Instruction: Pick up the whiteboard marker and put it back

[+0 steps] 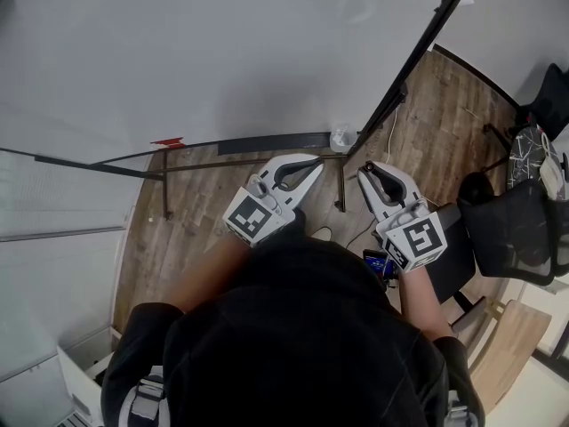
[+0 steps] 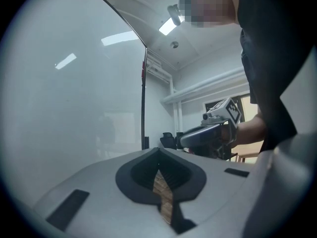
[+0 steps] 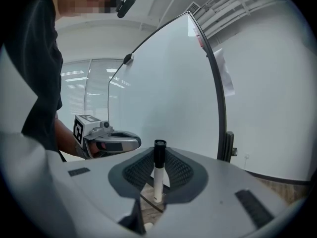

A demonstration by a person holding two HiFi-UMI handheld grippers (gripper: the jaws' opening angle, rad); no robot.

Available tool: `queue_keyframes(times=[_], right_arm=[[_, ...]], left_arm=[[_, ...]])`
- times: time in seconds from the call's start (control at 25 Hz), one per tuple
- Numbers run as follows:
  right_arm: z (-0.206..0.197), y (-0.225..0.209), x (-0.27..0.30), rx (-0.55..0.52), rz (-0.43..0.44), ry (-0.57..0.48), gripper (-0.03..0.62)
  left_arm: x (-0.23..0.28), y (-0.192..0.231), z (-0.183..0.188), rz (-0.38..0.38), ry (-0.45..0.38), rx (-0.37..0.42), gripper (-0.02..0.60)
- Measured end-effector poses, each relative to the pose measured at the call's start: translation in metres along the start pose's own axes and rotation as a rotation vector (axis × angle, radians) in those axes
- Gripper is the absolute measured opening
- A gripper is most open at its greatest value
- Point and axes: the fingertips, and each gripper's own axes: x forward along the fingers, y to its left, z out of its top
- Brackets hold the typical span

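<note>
Facing one whiteboard that fills the left and top of the head view, a person in a black top holds two grippers out over a wood floor. Bare floor lies open left of the hands, under the board's dark lower ledge. The left gripper points toward that ledge and is near it, its jaws pressed together with nothing between them. A clear gap of floor separates it from the right gripper. That gripper pinches the one whiteboard marker, which stands upright between the pads, white barrel below and black cap on top. The board's black side frame rises just beyond the right gripper. Farther right, one black chair crowds the floor's edge, well apart from both tools.
</note>
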Motion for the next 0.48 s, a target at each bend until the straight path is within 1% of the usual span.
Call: queue_keyframes(times=[0.08,0.2,0.32,0.48], right_arm=[[0.003,-0.005,0.004,-0.004,-0.008,0.002,0.064],[0.005,-0.014,0.011,-0.017,-0.016,0.005,0.064],[0.009,-0.024,0.02,-0.031,-0.027,0.001,0.064],[0.013,-0.037,0.032,-0.053,-0.048,0.003,0.064]], left_arm=[[0.003,0.005,0.002,0.006,-0.005,-0.001,0.003],[0.009,0.015,0.003,0.01,-0.009,0.018,0.003],[0.015,0.023,0.0,0.013,-0.015,0.007,0.003],[0.024,0.032,-0.003,0.019,-0.013,0.019,0.003]])
